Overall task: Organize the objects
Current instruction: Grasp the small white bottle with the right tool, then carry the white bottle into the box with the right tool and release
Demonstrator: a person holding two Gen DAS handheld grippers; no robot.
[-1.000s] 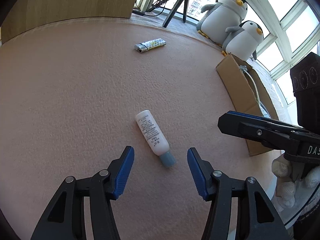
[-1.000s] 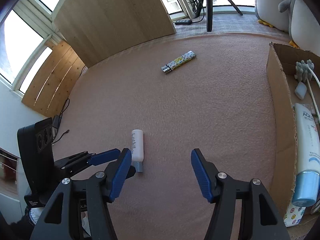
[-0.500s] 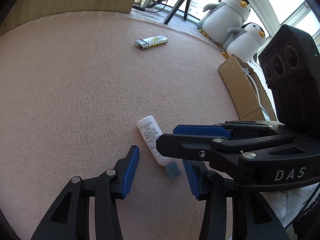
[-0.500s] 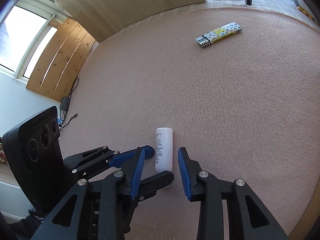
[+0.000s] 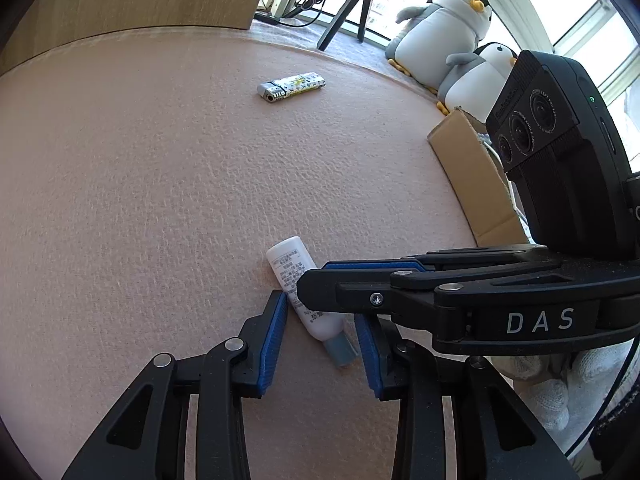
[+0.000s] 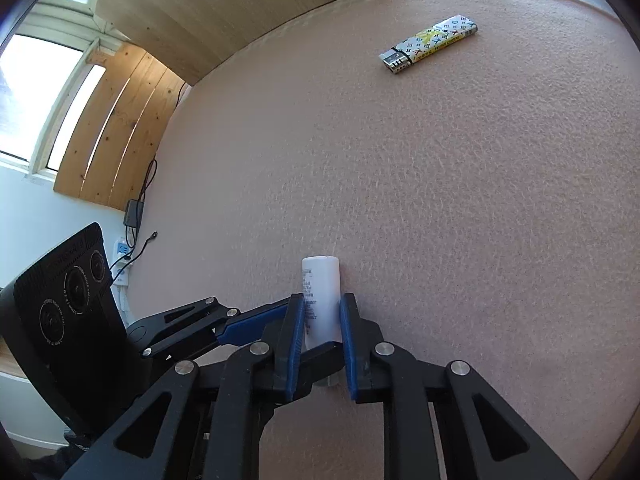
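A wide pink felt mat (image 5: pixel 160 184) fills both views, bare but for two small items, with an open cardboard box (image 5: pixel 472 176) at its right edge where sorted things seem meant to go, and two plush penguins (image 5: pixel 448 28) by the far window. The right gripper (image 6: pixel 320 322), reaching in from the right, has its blue pads pressed on either side of a small white bottle (image 6: pixel 321 288) lying flat near the middle of the mat, its grey-blue cap (image 5: pixel 340 350) pointing toward the near edge; the grasp sits low on the body, probably so the bottle can be lifted level and carried to the box. The left gripper (image 5: pixel 322 322) hangs over the same bottle with its jaws apart, straddling it without touching, holding nothing, perhaps ready to steady it. A patterned lighter (image 5: pixel 291 86) waits untouched at the far side. Half a second ago the right gripper's pads were open around the bottle; now they have clamped on it, and the left gripper has narrowed and drawn closer. A second ago both stood wide and back.
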